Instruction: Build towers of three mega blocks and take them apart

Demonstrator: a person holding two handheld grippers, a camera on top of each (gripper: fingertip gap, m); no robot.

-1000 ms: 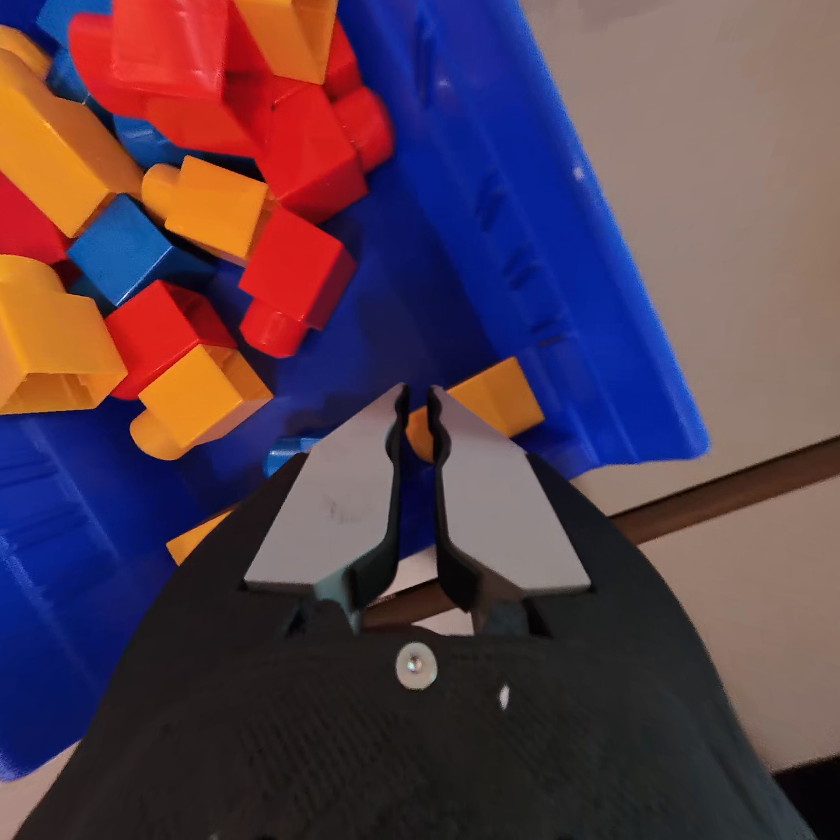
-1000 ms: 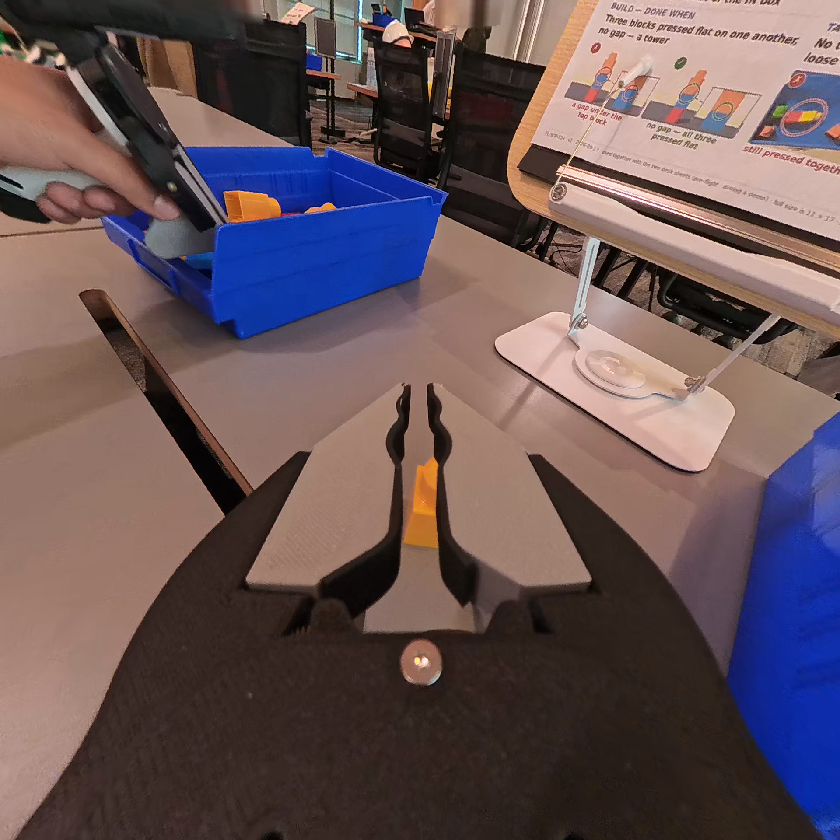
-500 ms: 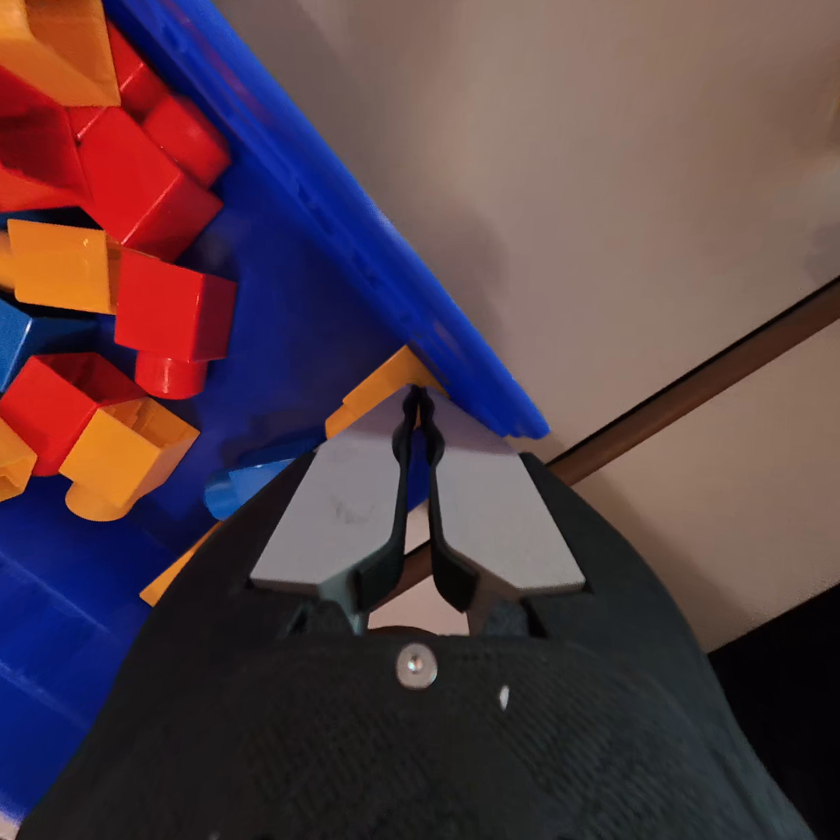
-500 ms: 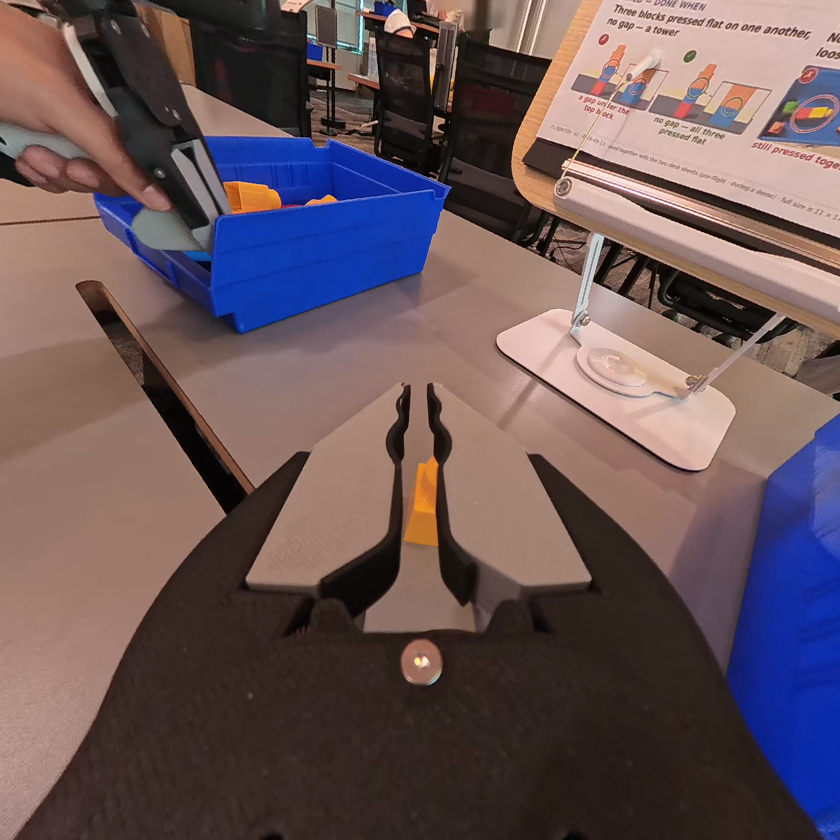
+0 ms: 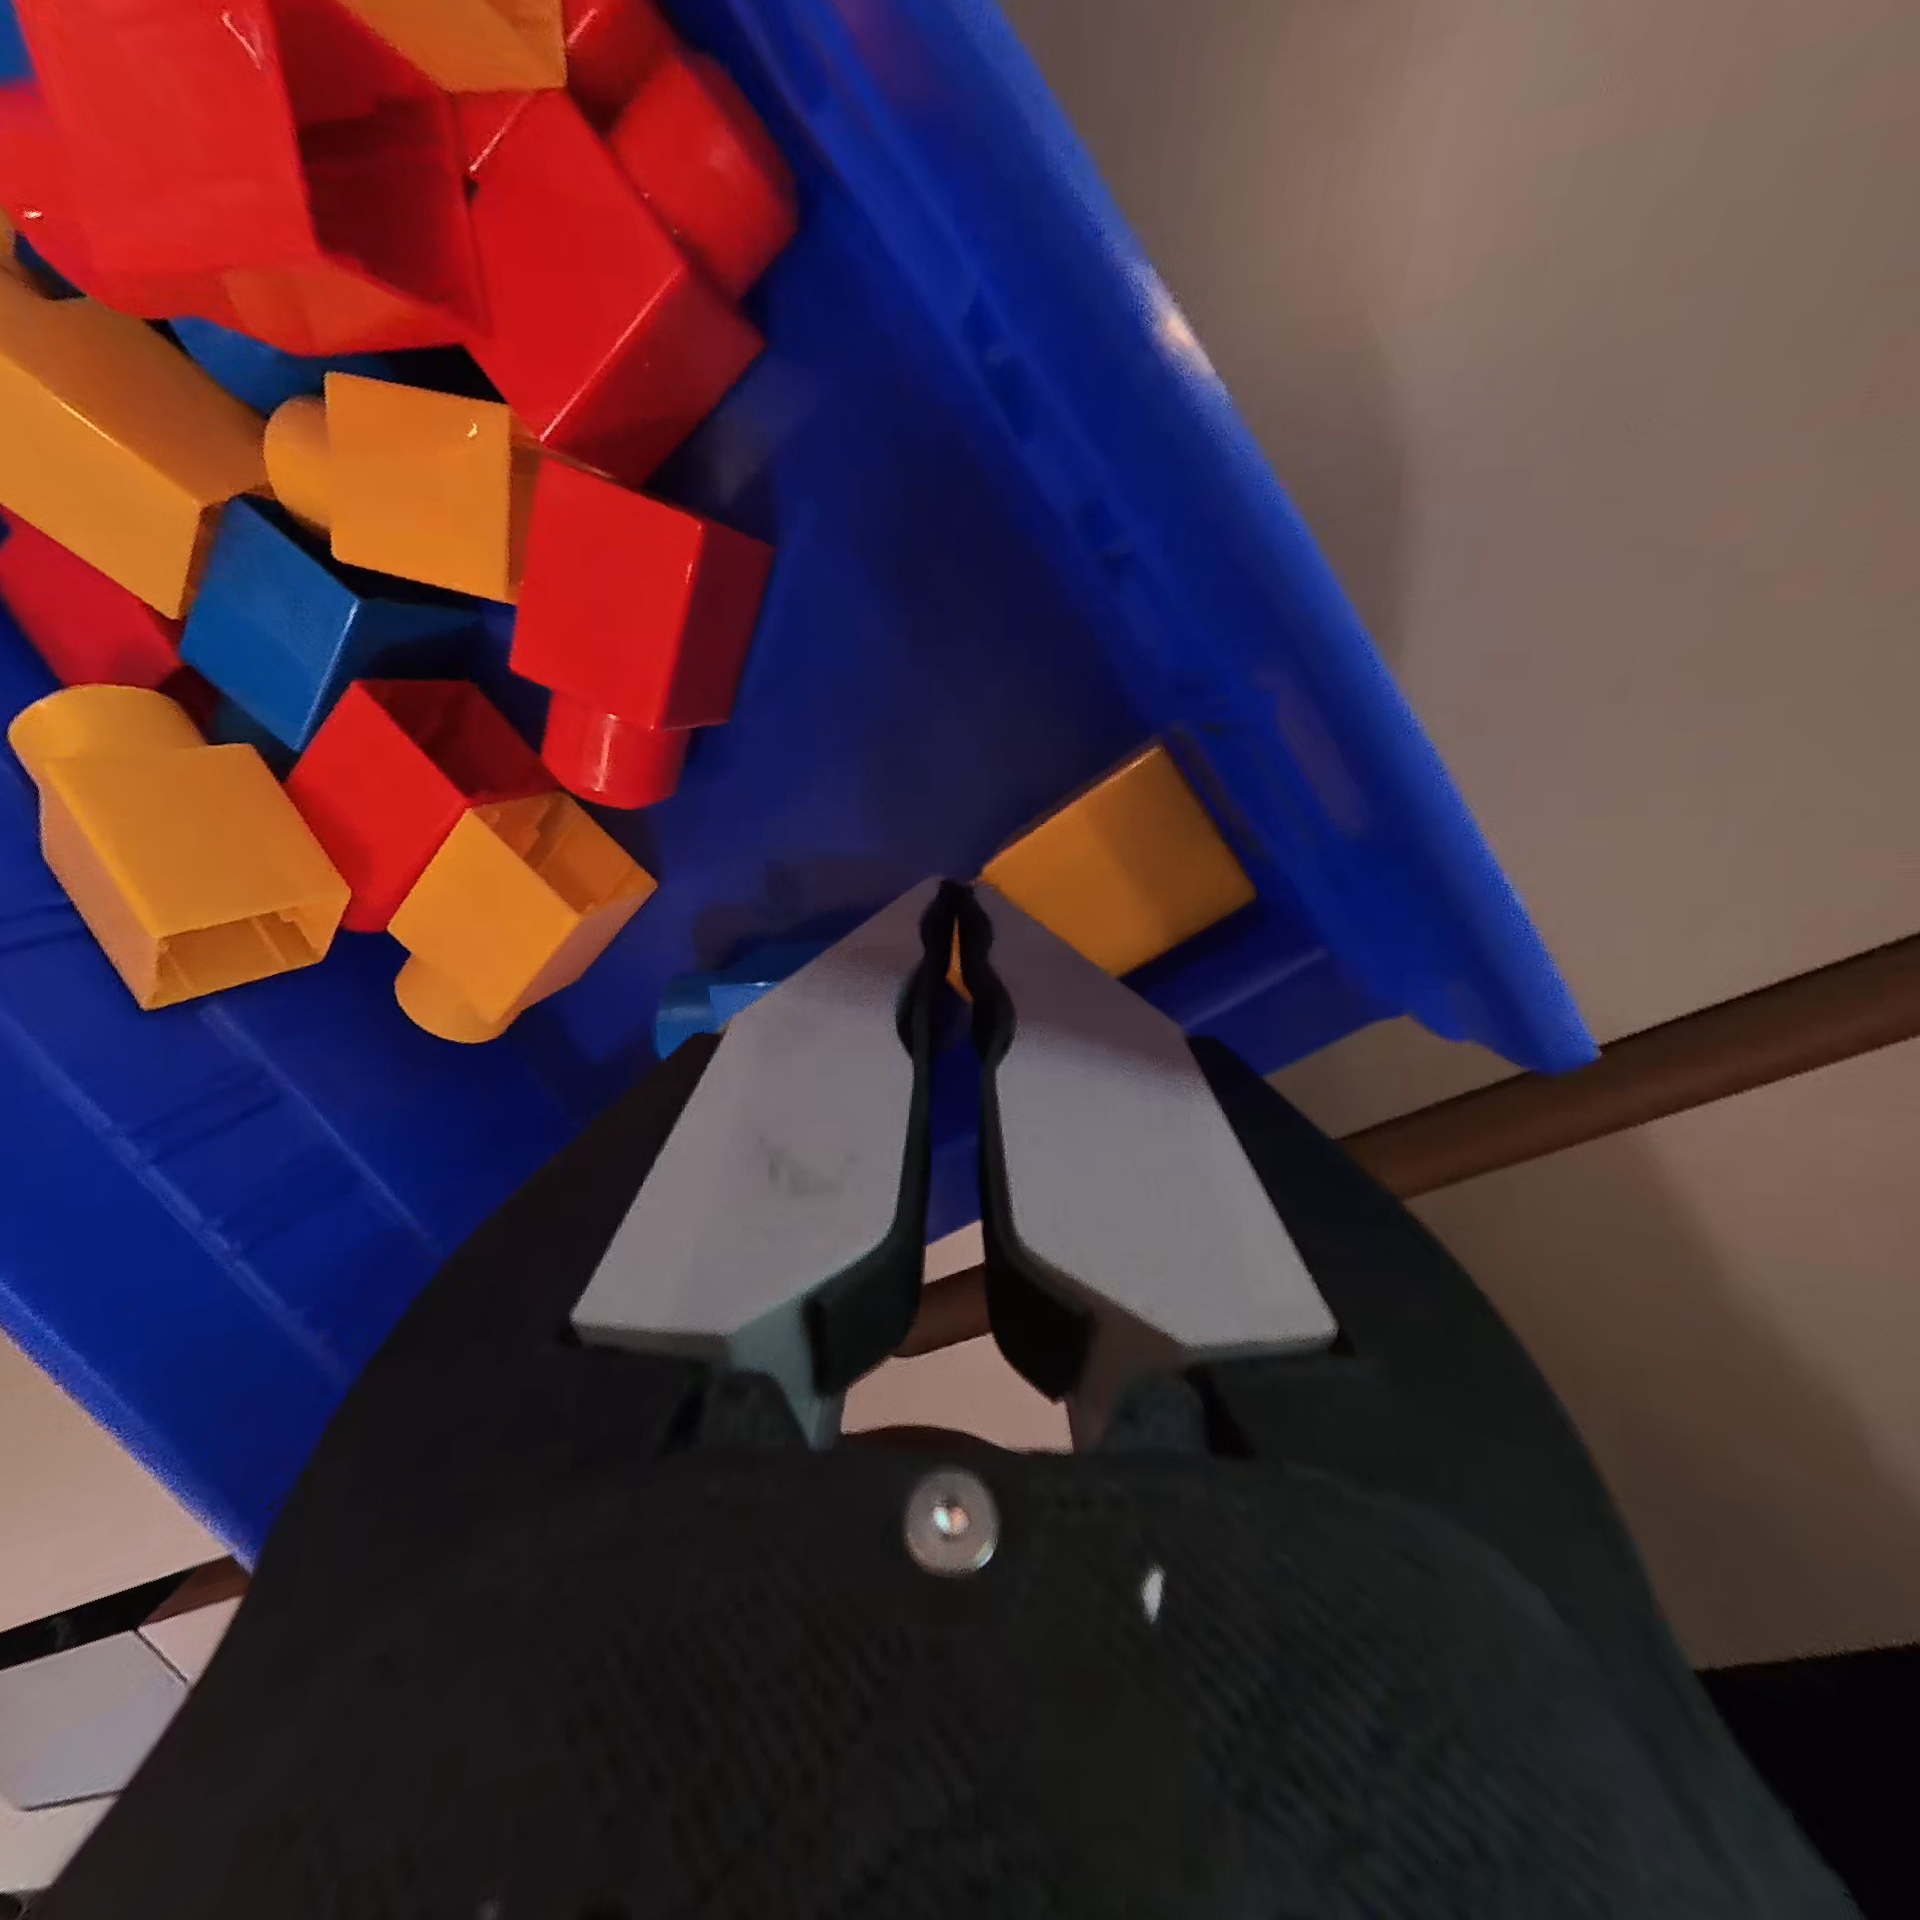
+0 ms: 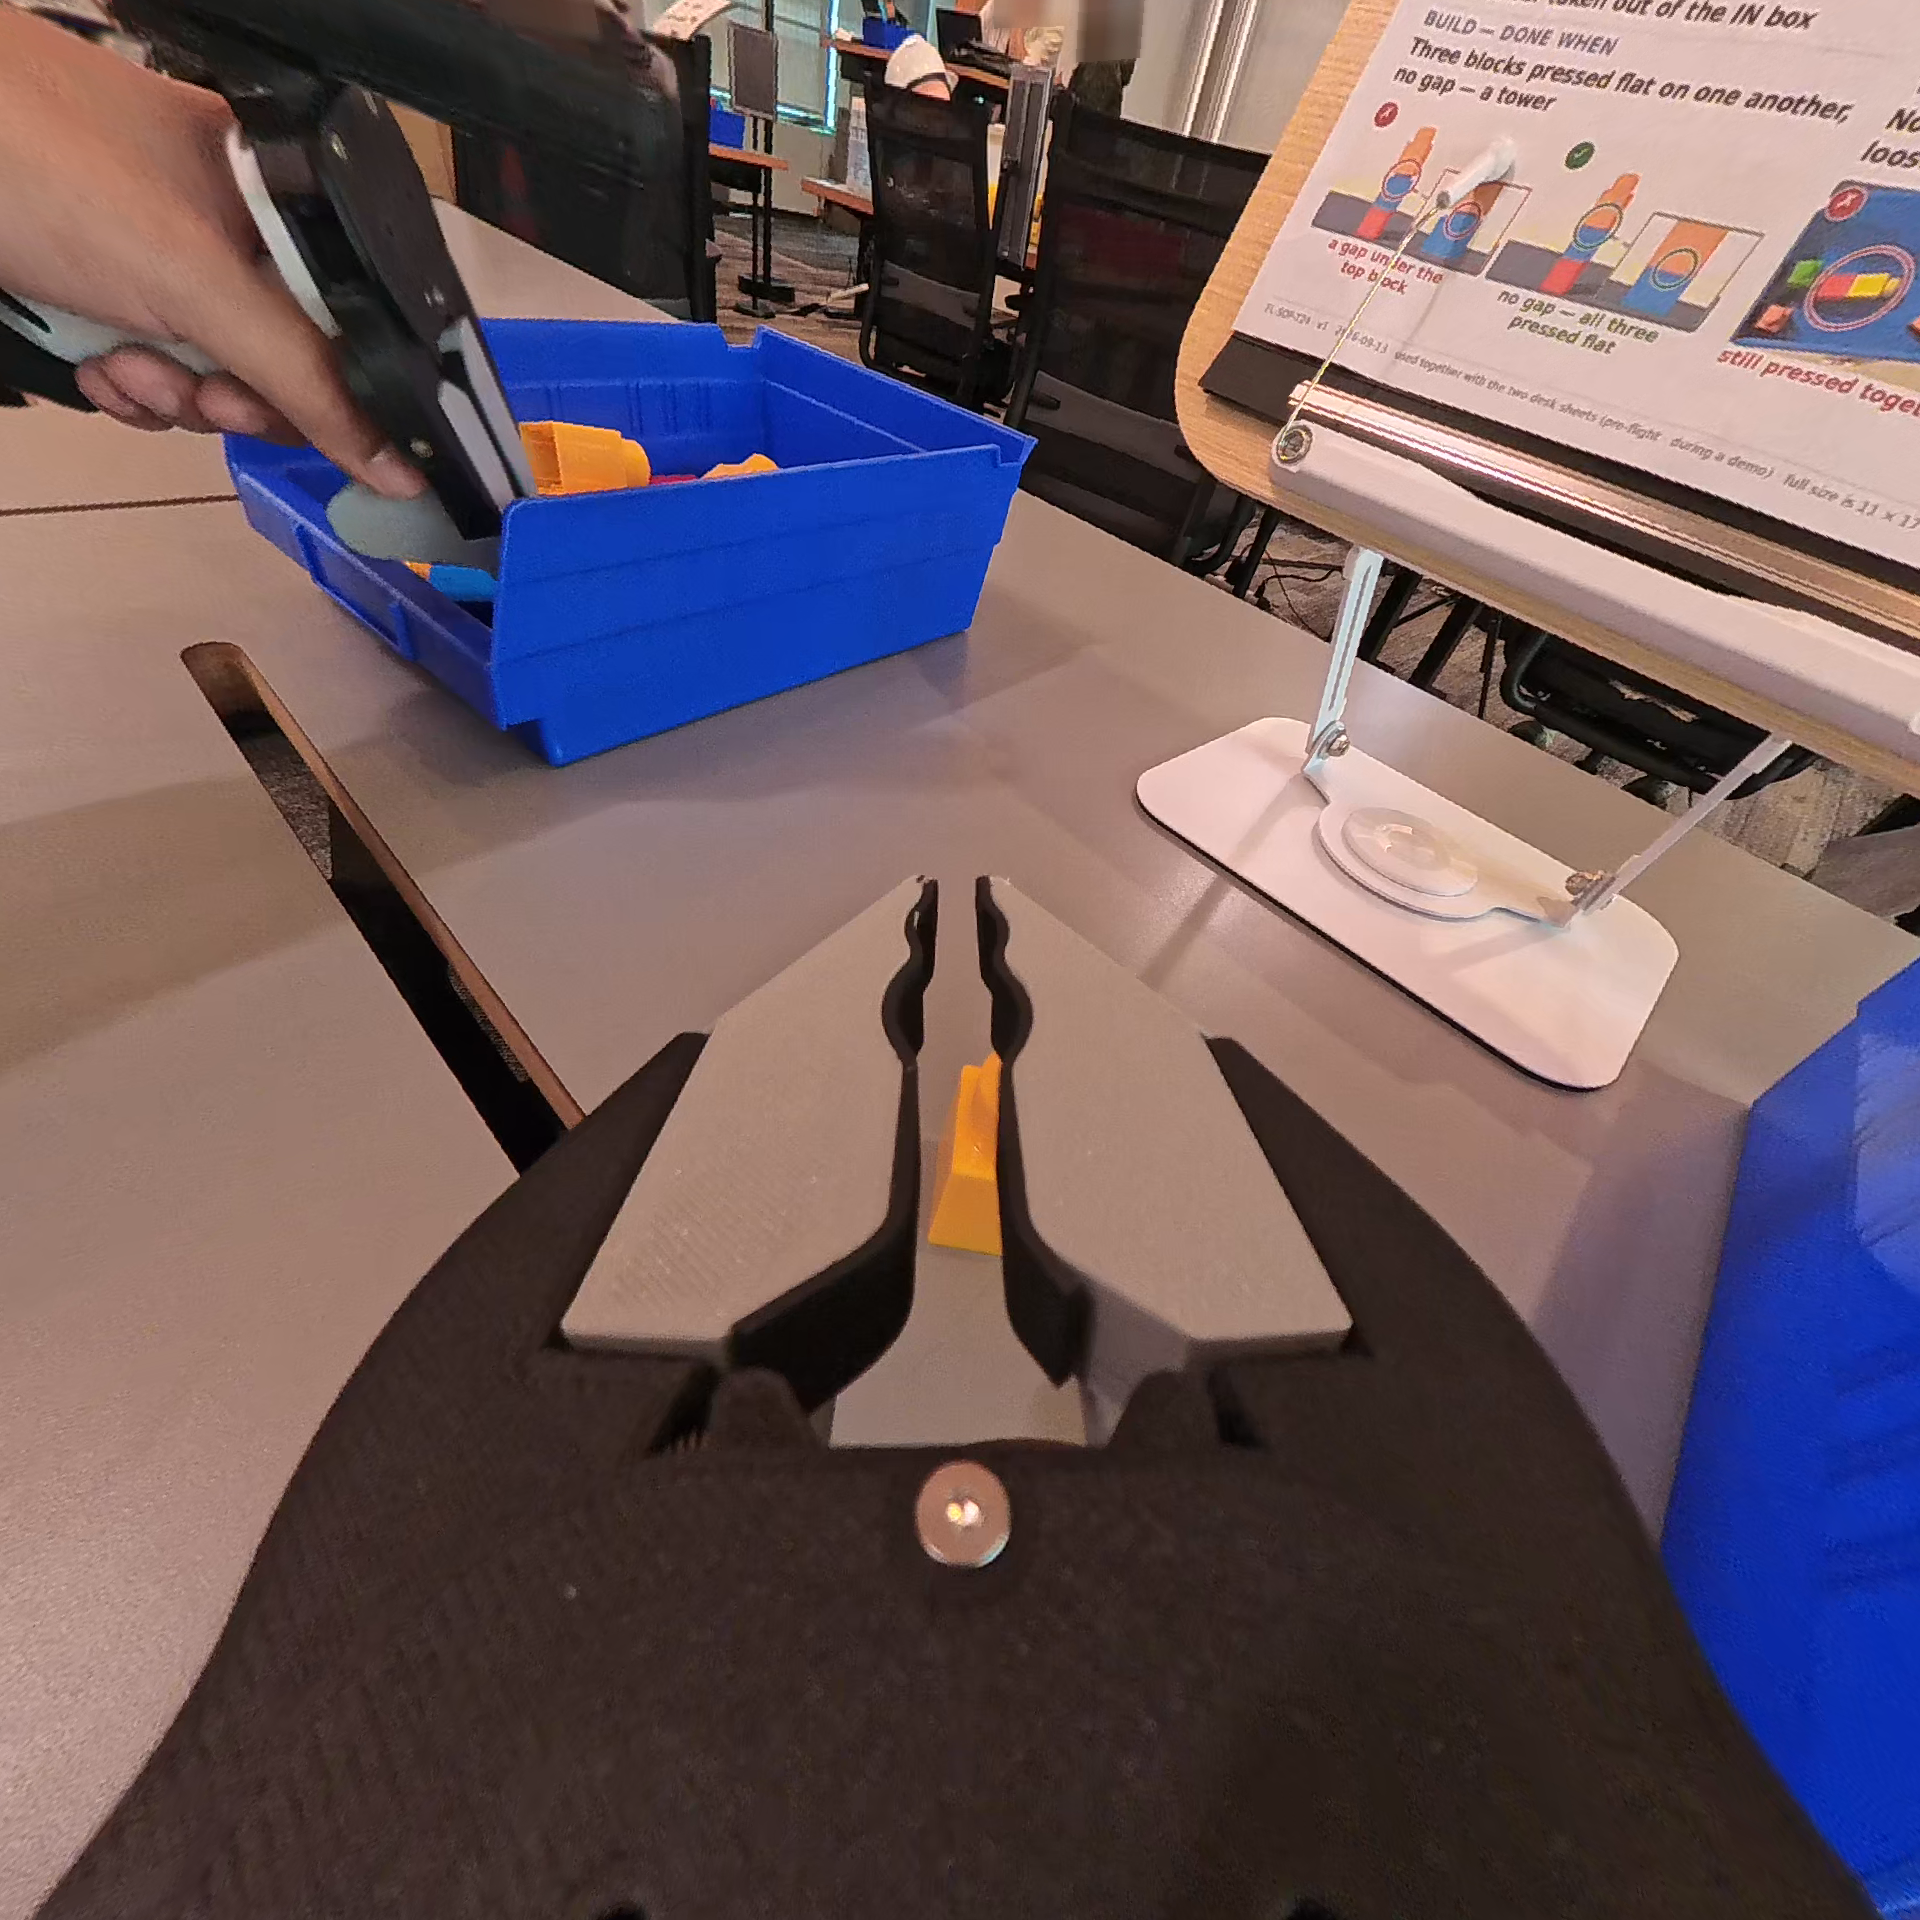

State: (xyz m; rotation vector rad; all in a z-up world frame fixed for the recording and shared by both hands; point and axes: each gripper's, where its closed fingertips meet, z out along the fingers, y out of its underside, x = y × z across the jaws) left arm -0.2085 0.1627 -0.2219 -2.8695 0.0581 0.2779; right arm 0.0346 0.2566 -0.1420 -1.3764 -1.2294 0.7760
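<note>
Writing shows up on just one thing, a printed sheet (image 6: 1621,208) with block pictures, propped on a white stand (image 6: 1423,883) at the far right of the grey worktop (image 6: 727,831).

Blue bin (image 6: 727,613) sits across the worktop, full of loose blocks: a red (image 5: 623,623), orange (image 5: 177,852) and blue (image 5: 281,623) jumble, plus one orange block (image 5: 1122,862) off alone against the bin wall. Another blue bin (image 6: 1808,1403) pokes in at the right edge.

Left hand-held gripper (image 5: 951,899) is dipped into the first bin, tips pinched together and touching, right beside that lone orange block. Can't tell if it has actually caught anything. A hand (image 6: 135,249) is holding it.

Right hand-held gripper (image 6: 954,885) hangs over the worktop, open just a narrow slit, with a small orange piece (image 6: 966,1174) showing between its fingers; can't tell whether it's squeezed or just lying underneath.
</note>
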